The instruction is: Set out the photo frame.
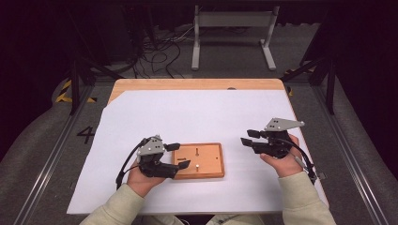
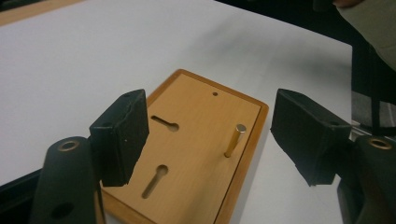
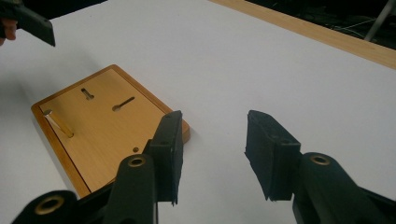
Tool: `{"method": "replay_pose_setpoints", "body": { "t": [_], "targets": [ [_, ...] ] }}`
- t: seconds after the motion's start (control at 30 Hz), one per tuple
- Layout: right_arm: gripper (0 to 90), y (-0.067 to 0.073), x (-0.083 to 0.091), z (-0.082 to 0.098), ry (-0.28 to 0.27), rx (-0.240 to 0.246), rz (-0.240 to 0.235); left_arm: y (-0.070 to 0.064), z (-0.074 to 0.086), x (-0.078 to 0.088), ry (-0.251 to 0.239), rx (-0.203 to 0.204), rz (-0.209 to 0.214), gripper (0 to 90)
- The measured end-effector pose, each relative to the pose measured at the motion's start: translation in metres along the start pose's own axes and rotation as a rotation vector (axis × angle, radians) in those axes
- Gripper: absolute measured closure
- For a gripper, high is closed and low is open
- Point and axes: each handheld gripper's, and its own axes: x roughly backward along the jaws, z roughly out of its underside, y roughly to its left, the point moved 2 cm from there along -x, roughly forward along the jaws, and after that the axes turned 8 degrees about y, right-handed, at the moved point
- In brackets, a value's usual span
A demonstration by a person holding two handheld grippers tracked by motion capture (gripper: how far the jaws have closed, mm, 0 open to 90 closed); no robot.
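Left gripper (image 1: 177,155) at the wooden board's (image 1: 210,161) left edge, jaws apart, gripping nothing.
Board lies flat on the white sheet (image 1: 197,112), 1 brass peg (image 2: 234,140) upright. Centre jaws before closing. Right gripper (image 1: 248,137) apart, empty, well clear.

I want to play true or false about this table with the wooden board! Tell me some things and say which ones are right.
1. A brass pin stands upright in the wooden board. True.
2. The left gripper is squeezing the pin. False: its jaws are open at the board's edge, nothing pressed between them.
3. The board lies on a white sheet. True.
4. The right gripper rests on the board. False: it is held off to the side, jaws open and empty.
5. The board has two keyhole slots. True.
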Motion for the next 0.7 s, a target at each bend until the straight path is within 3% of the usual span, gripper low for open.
{"method": "replay_pose_setpoints", "body": {
  "t": [0.1,0.3,0.53,0.7],
  "targets": [
    [56.6,-0.001,-0.002,0.002,0.009,-0.003,0.001,-0.004,0.000,-0.011,0.022,-0.023,0.009,29.4],
    [56.5,0.000,-0.003,0.003,0.011,-0.003,0.000,-0.005,0.002,-0.027,0.077,-0.018,0.017,32.4],
    [56.4,-0.001,-0.004,0.003,0.012,-0.004,0.001,-0.005,0.006,-0.041,0.129,-0.005,0.053,44.8],
    [56.3,-0.002,-0.005,0.004,0.015,-0.009,-0.001,-0.006,0.008,-0.049,0.167,-0.019,0.070,56.7]
  ]
}}
